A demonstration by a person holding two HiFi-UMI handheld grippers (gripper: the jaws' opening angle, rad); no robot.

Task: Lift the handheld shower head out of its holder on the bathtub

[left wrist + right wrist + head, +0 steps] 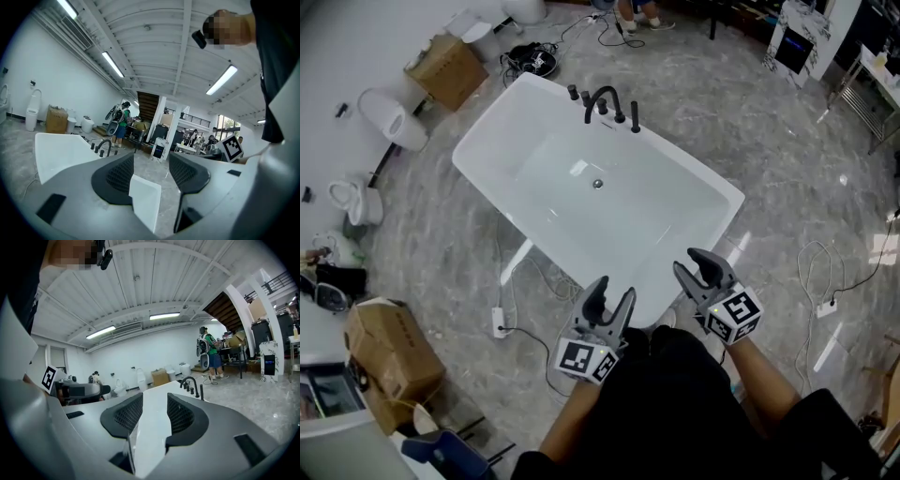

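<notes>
A white bathtub (487, 150) stands on the grey marble floor. Its black tap set sits on the far rim, with a curved spout (602, 97) and the slim black handheld shower head (635, 117) upright in its holder at the right end. My left gripper (610, 292) and right gripper (694, 266) hover at the tub's near corner, both open with nothing between their fingers, far from the taps. In the left gripper view the gripper (152, 171) looks over the tub corner toward the spout (104, 146). In the right gripper view the gripper (154, 413) faces the shower head (201, 392).
Cardboard boxes (446, 68) (389, 352) and toilets (394, 117) stand along the left. A power strip (499, 322) and cables lie on the floor by the tub's near left; another cable and plug (825, 306) lie at the right. A person (209, 355) stands far behind the tub.
</notes>
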